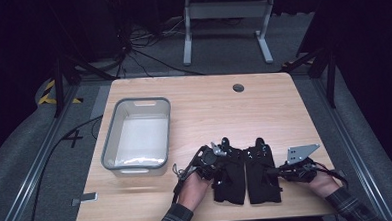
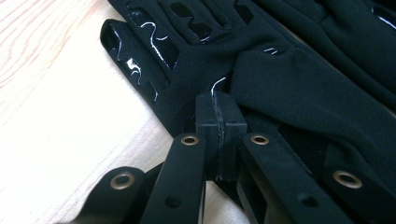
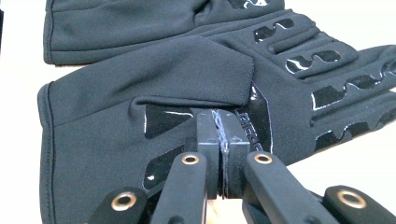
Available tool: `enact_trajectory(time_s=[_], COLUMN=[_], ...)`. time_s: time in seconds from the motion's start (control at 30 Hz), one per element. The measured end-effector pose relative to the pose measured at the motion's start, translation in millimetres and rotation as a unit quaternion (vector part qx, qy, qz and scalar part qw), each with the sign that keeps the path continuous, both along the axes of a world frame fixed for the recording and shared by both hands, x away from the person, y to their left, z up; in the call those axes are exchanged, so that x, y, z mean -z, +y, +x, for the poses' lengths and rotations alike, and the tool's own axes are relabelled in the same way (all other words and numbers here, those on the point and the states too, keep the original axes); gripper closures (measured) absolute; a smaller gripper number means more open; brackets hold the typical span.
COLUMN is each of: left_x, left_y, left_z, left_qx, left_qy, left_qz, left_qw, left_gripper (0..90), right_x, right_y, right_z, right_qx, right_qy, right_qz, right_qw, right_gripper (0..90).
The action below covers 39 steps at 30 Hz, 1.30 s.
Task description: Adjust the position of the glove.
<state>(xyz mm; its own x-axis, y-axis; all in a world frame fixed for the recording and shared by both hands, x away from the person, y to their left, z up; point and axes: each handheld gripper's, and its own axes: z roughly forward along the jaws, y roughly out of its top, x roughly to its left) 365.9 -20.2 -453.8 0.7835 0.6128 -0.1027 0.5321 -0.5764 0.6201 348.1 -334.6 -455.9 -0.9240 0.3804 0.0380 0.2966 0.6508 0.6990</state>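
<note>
- Grey plastic bin (image 1: 136, 136) stands at the left part of the wooden surface (image 1: 264, 107), empty as far as the high view shows, and well apart from the hands.
- Just right of the bin, near the front edge, the left gripper (image 1: 212, 160) rests at the outer edge of the left glove (image 1: 230, 181). In the left gripper view its fingers (image 2: 208, 116) are pressed together, with a fold of the black fabric of the left glove (image 2: 299, 88) caught between them.
- The two black gloves lie flat, side by side and almost touching, with their finger ends pointing away from the person.
- The right glove (image 1: 261, 176) lies just beside the left one. The right gripper (image 1: 286, 170) comes to it from the right side. In the right gripper view its fingers (image 3: 233, 130) are also closed, and they pinch the palm edge of the right glove (image 3: 154, 79) under a folded flap.
- I judge that the step in hand is the grasp: both gloves are seized but not yet lifted from the surface.
- The next move probably calls for raising both gloves together and carrying them left toward the bin. The pinch holds only thin fabric, so the lift should be slow, or the gloves may slip out.
</note>
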Motion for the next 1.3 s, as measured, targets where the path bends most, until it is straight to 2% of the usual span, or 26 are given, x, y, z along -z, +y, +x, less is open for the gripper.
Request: enact_trajectory(time_s=[0.17, 0.33, 0.47, 0.53, 0.73, 0.8, 0.87, 0.97, 1.1, 1.3], left_x=[-0.1, 0.0, 0.3, 0.2, 0.4, -2.4, -5.8, -8.3, -4.2, 2.4], left_y=[0.5, 4.3, 11.9, 12.0, 9.7, 12.5, 16.1, 21.8, 25.1, 25.2], left_z=[-1.2, -2.9, 0.1, 0.9, -1.6, -2.6, -4.1, -7.8, -12.5, -13.2], left_qx=[-0.01, -0.018, -0.046, -0.046, -0.047, -0.052, -0.057, -0.061, -0.065, -0.071], left_qy=[-0.004, -0.002, -0.001, 0.003, -0.005, -0.01, -0.017, -0.016, -0.004, 0.006], left_qz=[0.003, 0.001, -0.003, -0.004, -0.01, -0.016, -0.023, -0.029, -0.034, -0.031], left_qw=[0.9999, 0.9998, 0.999, 0.9989, 0.9988, 0.9985, 0.998, 0.9976, 0.9973, 0.997], left_gripper=[89.9, 89.9, 89.9, 89.9, 89.4, 84.2, 82.5, 77.5, 68.8, 56.6], right_x=[-0.4, -0.3, -0.6, -0.5, -0.5, -0.7, -0.9, -3.2, -6.5, -2.5], right_y=[8.4, 8.4, 8.0, 8.4, 8.5, 8.2, 8.0, 6.1, 2.7, 4.4], right_z=[3.0, 3.5, 2.8, 3.1, 3.9, 3.6, 3.3, 2.0, 0.6, -4.0], right_qx=[-0.004, -0.002, -0.001, 0.001, 0.004, 0.004, 0.004, 0.008, 0.01, 0.004], right_qy=[-0.006, -0.004, -0.005, -0.006, -0.006, -0.007, -0.007, -0.014, -0.015, -0.013], right_qz=[-0.005, -0.003, -0.005, -0.005, -0.004, -0.004, -0.003, 0.001, 0.006, -0.011], right_qw=[1.0, 1.0, 1.0, 1.0, 1.0, 1.0, 1.0, 0.9999, 0.9998, 0.9998], right_gripper=[89.5, 89.5, 89.5, 89.5, 89.4, 89.4, 89.4, 89.5, 89.5, 89.5])
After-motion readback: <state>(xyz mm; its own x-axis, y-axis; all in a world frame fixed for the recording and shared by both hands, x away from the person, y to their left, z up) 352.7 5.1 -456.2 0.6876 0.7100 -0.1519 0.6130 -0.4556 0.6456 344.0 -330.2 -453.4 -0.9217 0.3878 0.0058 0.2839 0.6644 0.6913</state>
